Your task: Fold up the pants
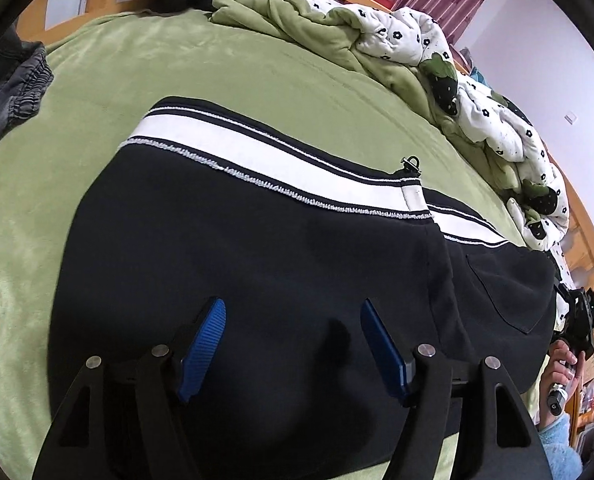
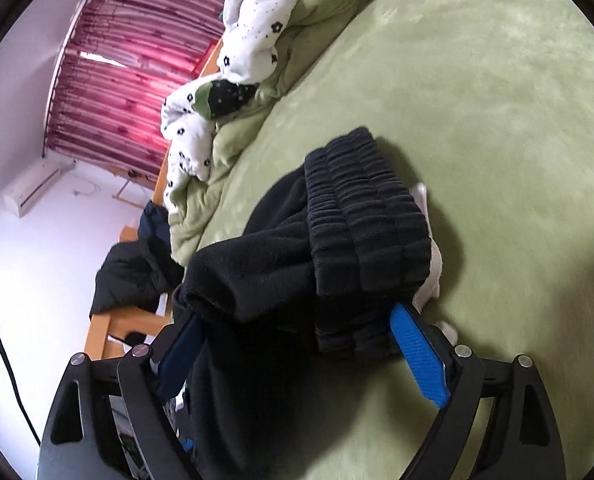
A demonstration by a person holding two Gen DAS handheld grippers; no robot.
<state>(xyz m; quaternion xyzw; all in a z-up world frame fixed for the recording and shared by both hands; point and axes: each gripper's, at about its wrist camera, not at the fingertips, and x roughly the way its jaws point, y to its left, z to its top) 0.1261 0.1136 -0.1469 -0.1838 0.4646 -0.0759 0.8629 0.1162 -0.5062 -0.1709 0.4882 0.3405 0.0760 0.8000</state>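
Observation:
Black pants (image 1: pixel 257 264) with a white side stripe (image 1: pixel 265 160) lie flat on the green bed sheet (image 1: pixel 177 68). My left gripper (image 1: pixel 293 308) is open just above the black fabric, with nothing between its blue pads. In the right wrist view, the ribbed waistband end of the pants (image 2: pixel 361 216) is bunched between the fingers of my right gripper (image 2: pixel 297 312). The jaws stand wide around the fabric; I cannot tell whether they clamp it. The right gripper also shows in the left wrist view (image 1: pixel 577 320) at the far right, held by a hand.
A rumpled green and white flowered quilt (image 1: pixel 417 52) lies along the far side of the bed. Grey pants (image 1: pixel 9 84) lie at the left edge. Dark clothes (image 2: pixel 137 264) hang over the wooden bed frame (image 2: pixel 101 328). A red curtain (image 2: pixel 125 76) hangs behind.

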